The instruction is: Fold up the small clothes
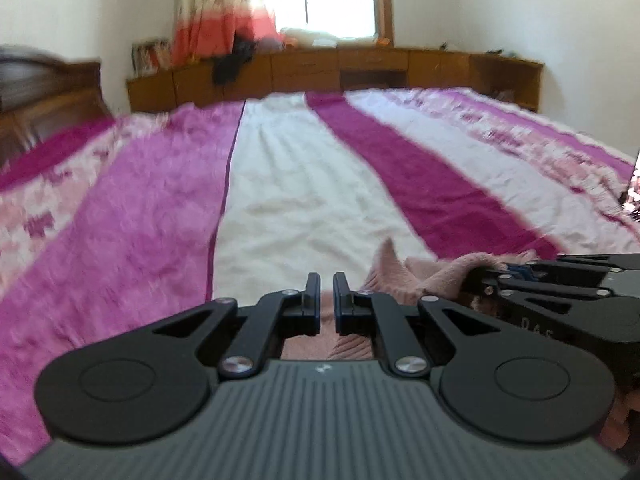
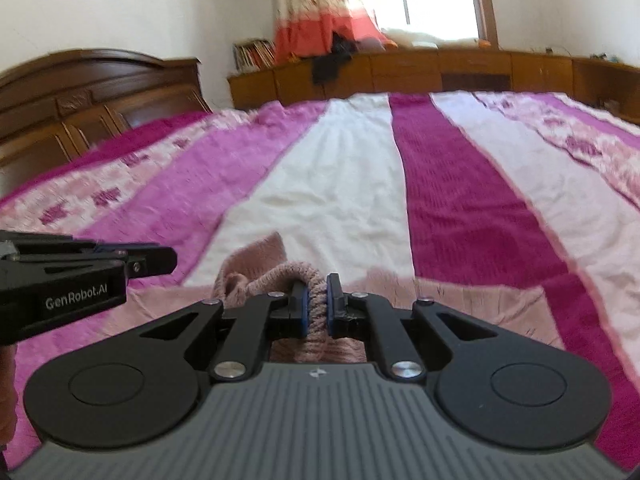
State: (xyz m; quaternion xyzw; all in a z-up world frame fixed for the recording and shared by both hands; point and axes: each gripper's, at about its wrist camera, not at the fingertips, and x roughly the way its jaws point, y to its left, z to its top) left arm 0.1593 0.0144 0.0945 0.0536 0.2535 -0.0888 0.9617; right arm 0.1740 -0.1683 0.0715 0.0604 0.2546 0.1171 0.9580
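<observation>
A pink knitted garment lies on the striped bedspread at the near edge. My right gripper is shut on a bunched fold of its ribbed edge and lifts it a little. The left wrist view shows the same garment rumpled to the right, with the right gripper biting into it. My left gripper hovers just over the garment's left part, its fingers almost together with nothing seen between them. From the right wrist it appears side-on as the left gripper, with no cloth in it.
The bed is wide, with white, pink and magenta stripes. A dark wooden headboard stands at the left. Low wooden cabinets run along the far side under a window with a curtain. Dark clothing hangs over the cabinets.
</observation>
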